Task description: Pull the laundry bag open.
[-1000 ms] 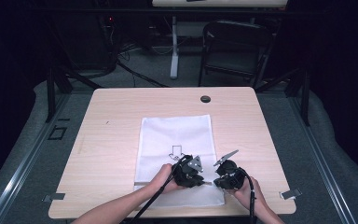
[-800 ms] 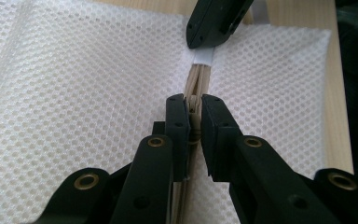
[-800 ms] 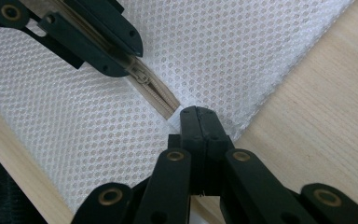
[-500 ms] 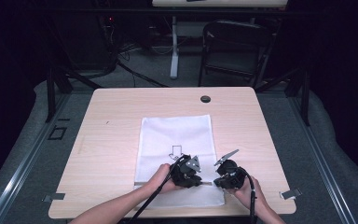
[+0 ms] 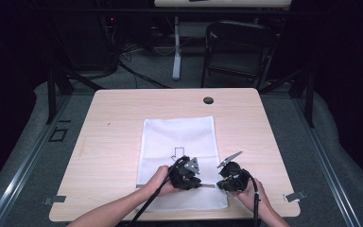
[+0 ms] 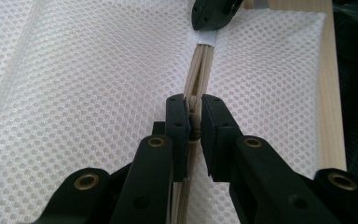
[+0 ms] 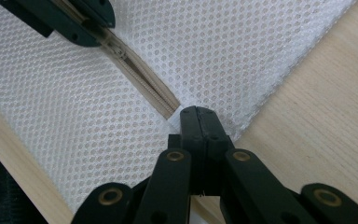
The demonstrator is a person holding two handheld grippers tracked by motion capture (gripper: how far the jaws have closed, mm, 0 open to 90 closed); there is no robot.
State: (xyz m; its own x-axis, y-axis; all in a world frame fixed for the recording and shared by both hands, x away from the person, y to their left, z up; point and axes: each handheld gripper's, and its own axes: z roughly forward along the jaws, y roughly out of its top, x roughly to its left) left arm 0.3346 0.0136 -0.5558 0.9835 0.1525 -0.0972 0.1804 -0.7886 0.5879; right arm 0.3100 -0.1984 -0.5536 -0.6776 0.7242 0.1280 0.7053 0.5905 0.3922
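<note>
mesh bag (image 5: 177,137), white with a beige zipper, lies flat in the middle of the wooden table (image 5: 108,137), its near edge close to the person's side. in the high view both grippers sit low on that near end, facing each other, and the zipper itself is too small to make out there. the left gripper view shows what that one hides: the left gripper (image 6: 195,122) has its jaws nearly together, pinched on the zipper pull (image 6: 194,116), with the beige zipper (image 6: 201,70) running away to the other gripper's tip at the top of the view. the right gripper view shows the right gripper (image 7: 198,122) with its jaws fully together on the white end of the zipper tape at the bag's edge, bare table just beside it. around: a small dark grommet (image 5: 208,100) in the far part of the table, a black chair (image 5: 238,52) and cables on the floor beyond. the person's hands cover part of the bag's near end in the high view.
</note>
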